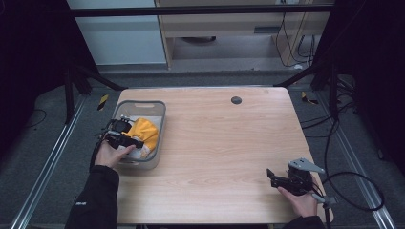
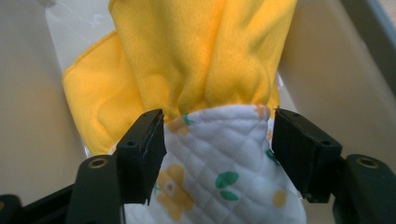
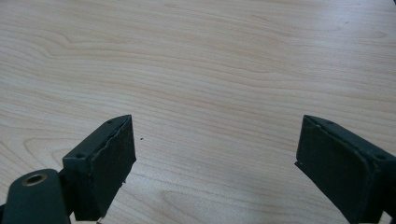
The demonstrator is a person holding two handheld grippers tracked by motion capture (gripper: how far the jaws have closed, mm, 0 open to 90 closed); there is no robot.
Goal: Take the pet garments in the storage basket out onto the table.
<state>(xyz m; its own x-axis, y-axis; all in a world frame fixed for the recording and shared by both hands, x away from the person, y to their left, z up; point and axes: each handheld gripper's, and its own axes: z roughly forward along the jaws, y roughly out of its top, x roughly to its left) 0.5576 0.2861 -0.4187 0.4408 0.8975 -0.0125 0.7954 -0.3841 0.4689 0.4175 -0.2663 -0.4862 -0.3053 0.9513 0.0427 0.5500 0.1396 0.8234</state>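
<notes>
- The bench (image 1: 215,143) is being kept bare over most of its wooden top; a grey bin (image 1: 159,119) is sitting at its left edge.
- The bin is holding a bundle of cloth: a yellow cloth (image 1: 145,131) is lying on top, and a white quilted cloth (image 2: 219,163) with a flower print is showing beneath it in the left gripper view.
- The left tongs (image 1: 120,139) are being held inside the bin, jaws apart, with the bundle bulging up between them. Whether either pad is already touching the cloth cannot be told.
- The right tongs (image 1: 282,181) are being rested near the bench's right front corner, jaws wide apart and nothing between them, well apart from the bin.
- Judged risks:
  - One layer alone may be caught if the jaws are closed shallowly, so that the yellow cloth is being lifted while the quilted one is slipping free.
  - The light bin may be dragged or tipped as the bundle is being pulled, since nothing is bracing it.
</notes>
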